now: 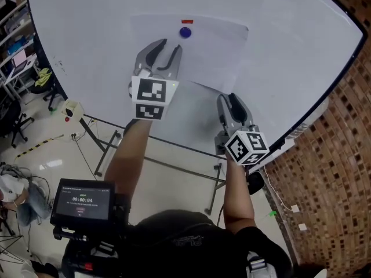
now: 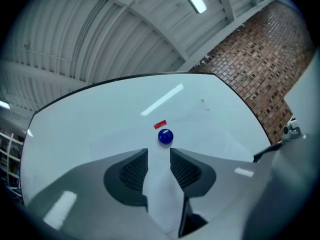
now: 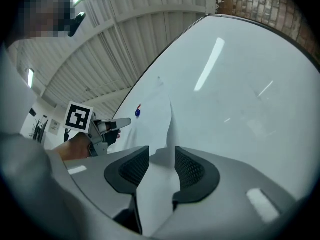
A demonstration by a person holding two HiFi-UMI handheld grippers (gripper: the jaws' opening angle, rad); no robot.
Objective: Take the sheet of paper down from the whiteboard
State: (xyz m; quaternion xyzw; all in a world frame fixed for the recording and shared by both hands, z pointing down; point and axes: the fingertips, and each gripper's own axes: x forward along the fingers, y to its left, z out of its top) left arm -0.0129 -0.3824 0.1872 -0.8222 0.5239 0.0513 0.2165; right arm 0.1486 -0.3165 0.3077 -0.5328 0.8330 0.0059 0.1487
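A white sheet of paper hangs on the whiteboard, with a round blue magnet on its top part and a small red magnet just above that. My left gripper is open just below the blue magnet, over the sheet's left half, with only the paper showing between its jaws. My right gripper is open by the sheet's lower right corner. The paper's edge runs up ahead of the right jaws. The left gripper also shows there, near the blue magnet.
A brick wall stands to the board's right. The board's stand legs cross the floor below. A small screen device hangs at my chest. Chairs and desks fill the far left.
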